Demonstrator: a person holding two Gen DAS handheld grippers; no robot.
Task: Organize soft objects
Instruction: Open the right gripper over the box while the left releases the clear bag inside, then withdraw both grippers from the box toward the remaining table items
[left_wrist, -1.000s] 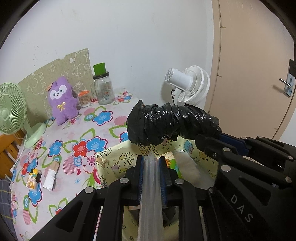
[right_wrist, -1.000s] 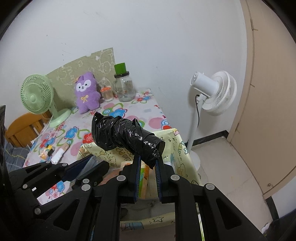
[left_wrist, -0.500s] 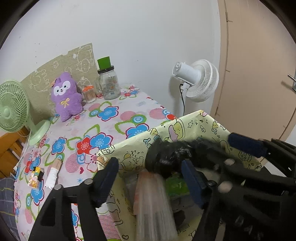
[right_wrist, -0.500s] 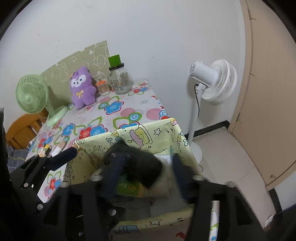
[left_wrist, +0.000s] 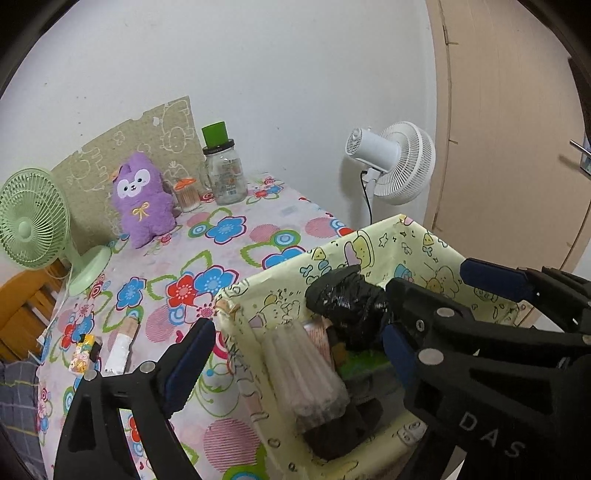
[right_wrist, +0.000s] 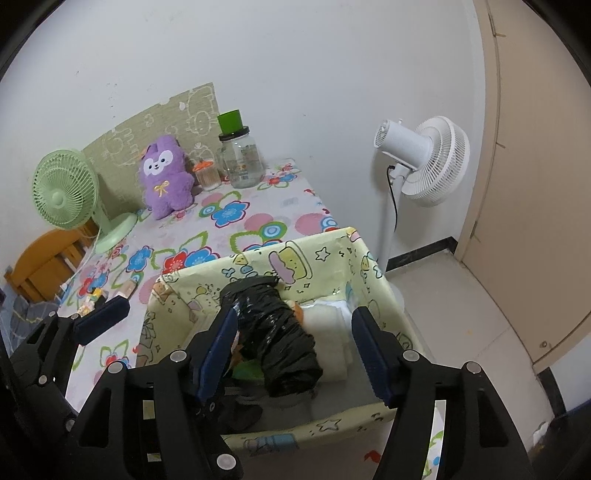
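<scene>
Dropped the black roll (right_wrist: 275, 332) into the bin (right_wrist: 321, 247) since the earlier frame, both grippers (left_wrist: 295, 354) (right_wrist: 295, 350) now spread, empty. Perched slantwise atop the pile; could roll out if nudged on withdrawal.

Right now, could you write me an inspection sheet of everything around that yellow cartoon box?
Surface: table under a flowered cloth.
Job's things: black plastic-wrapped roll lies inside the yellow cartoon-print box, on top of a clear sleeve of pale sticks and folded white cloth; purple plush toy sits upright at the wall.
Clutter: glass jar with green cap, small orange-lidded pot, green desk fan, small items near the table's edge.
Grippers: left gripper and right gripper both open, holding nothing.
Cables: black cord on the white standing fan.
Surroundings: white wall, beige door, wooden chair.
</scene>
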